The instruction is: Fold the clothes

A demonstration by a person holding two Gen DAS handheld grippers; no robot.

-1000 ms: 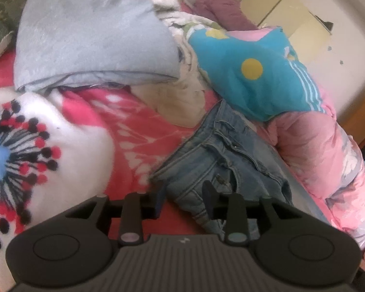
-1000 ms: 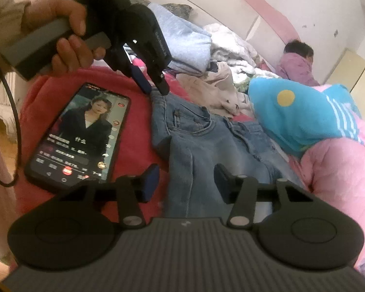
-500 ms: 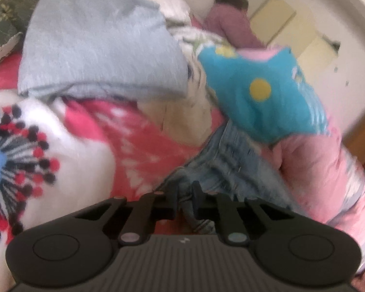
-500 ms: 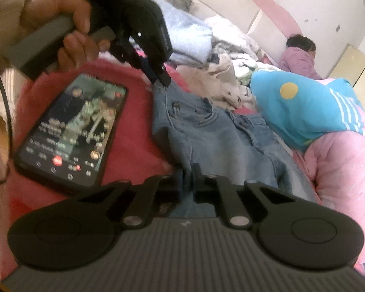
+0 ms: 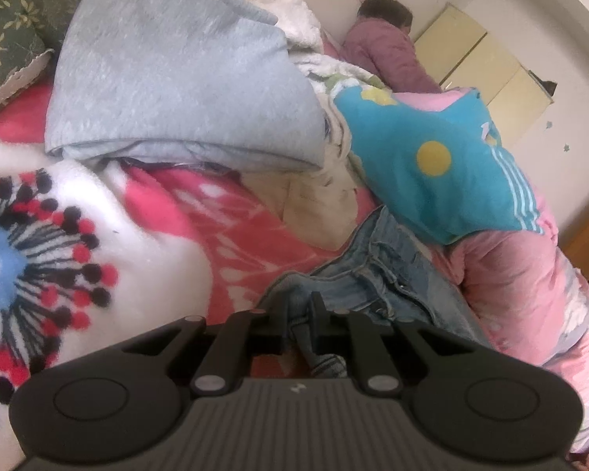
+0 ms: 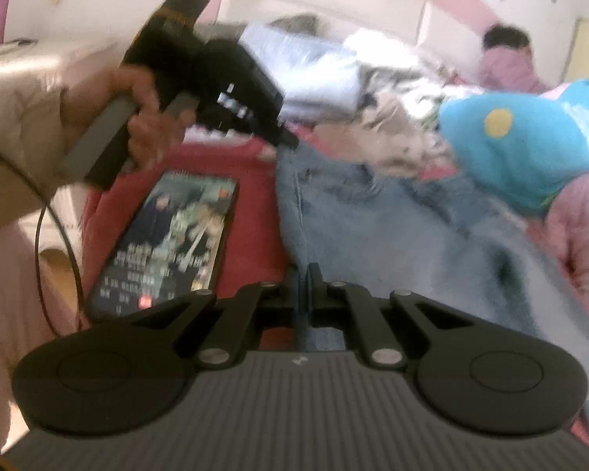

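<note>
A pair of blue jeans (image 5: pixel 377 274) lies crumpled on the red patterned bedspread (image 5: pixel 231 231). My left gripper (image 5: pixel 299 314) is shut on a bunched edge of the denim, and a fold of it hangs between the fingers. In the right wrist view the same jeans (image 6: pixel 392 227) spread out ahead, blurred. My right gripper (image 6: pixel 304 278) is shut on their near edge. The left gripper (image 6: pixel 288 142) shows there too, held in a hand (image 6: pixel 137 117), its tip pinching the far corner of the denim.
A folded grey garment (image 5: pixel 176 70) tops a heap of clothes at the back. A teal pillow (image 5: pixel 439 161) and pink quilt (image 5: pixel 530 274) lie on the right. A phone (image 6: pixel 169 239) with a lit screen rests on the bedspread at the left. A person (image 5: pixel 388 47) lies by the far wall.
Both grippers went from open around the denim to shut on it. The jeans' edges have lifted slightly and bunched, and the right view has tilted and blurred.
</note>
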